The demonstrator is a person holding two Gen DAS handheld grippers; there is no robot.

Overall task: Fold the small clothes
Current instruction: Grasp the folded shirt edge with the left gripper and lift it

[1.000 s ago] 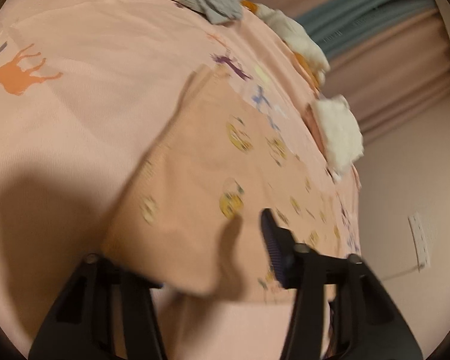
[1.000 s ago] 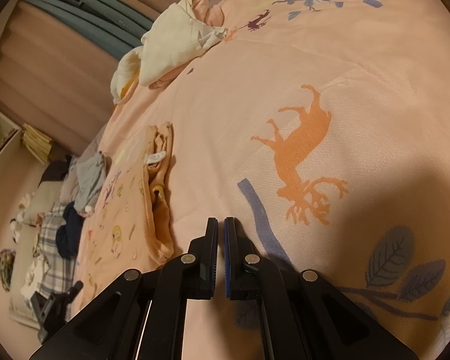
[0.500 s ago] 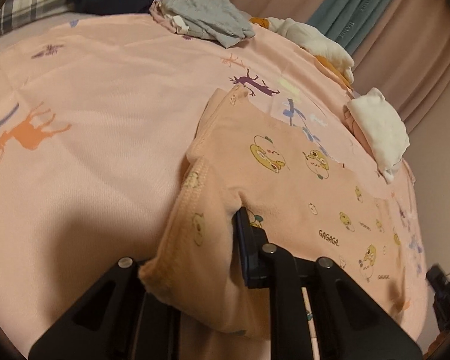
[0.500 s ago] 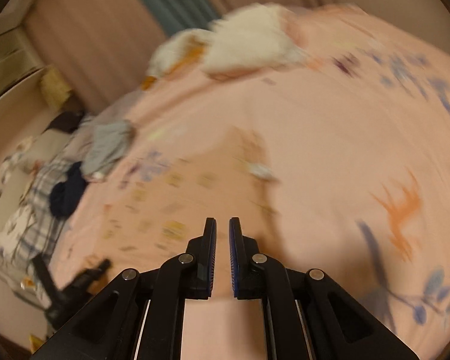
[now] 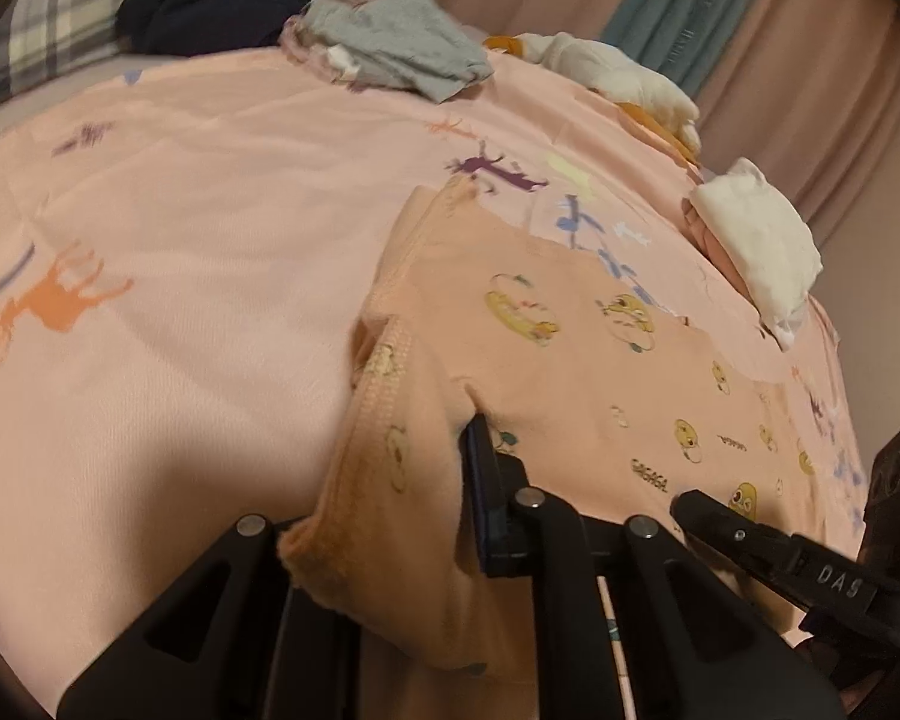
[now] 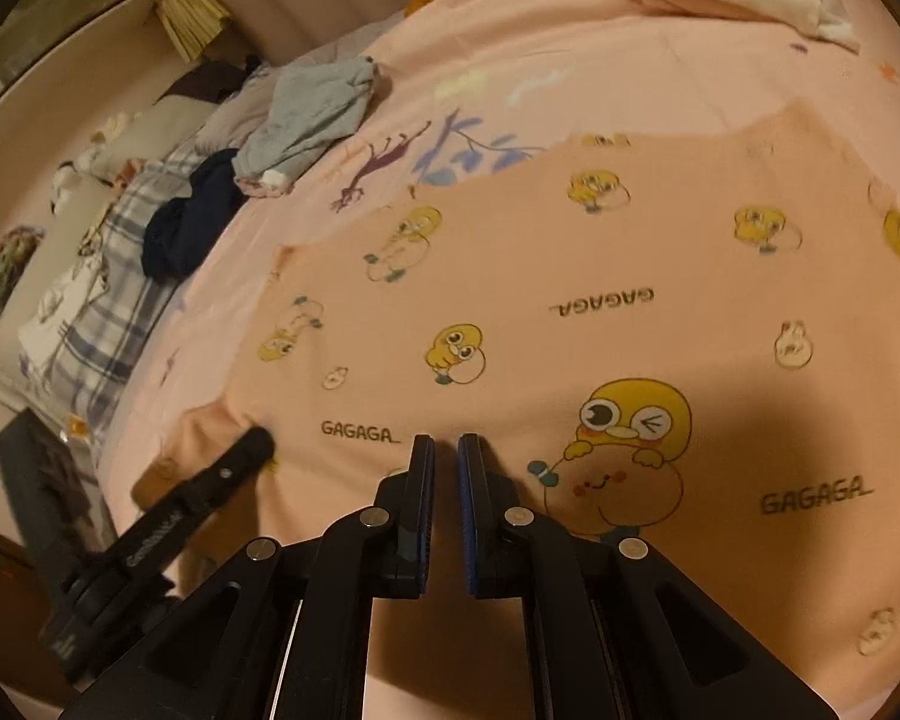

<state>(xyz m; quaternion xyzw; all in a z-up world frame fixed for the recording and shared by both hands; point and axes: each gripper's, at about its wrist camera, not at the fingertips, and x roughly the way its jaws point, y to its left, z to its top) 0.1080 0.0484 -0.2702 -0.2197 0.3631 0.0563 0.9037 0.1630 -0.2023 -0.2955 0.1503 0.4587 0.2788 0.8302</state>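
Observation:
A peach child's garment (image 5: 570, 372) with yellow cartoon prints and "GAGAGA" lettering lies spread on the pink bed cover (image 5: 180, 228). My left gripper (image 5: 447, 450) has a bunched fold of its near edge between its jaws, which are closing. That fold covers the left finger. In the right wrist view the garment (image 6: 570, 276) fills the middle, and the left gripper (image 6: 258, 444) shows at its lower left corner. My right gripper (image 6: 445, 450) hovers just above the garment's near part, its jaws nearly together with nothing between them.
At the far side of the bed lie a grey crumpled garment (image 5: 402, 48), a dark navy one (image 5: 210, 6) and a plaid pillow (image 6: 108, 312). White folded pieces (image 5: 750, 240) sit near the right edge by the curtains (image 5: 690, 0). A shelf (image 6: 90, 18) stands beyond the bed.
My left jaws have closed onto the garment's edge and lifted a fold. My right gripper has swung from the deer print area across the bed to above the garment.

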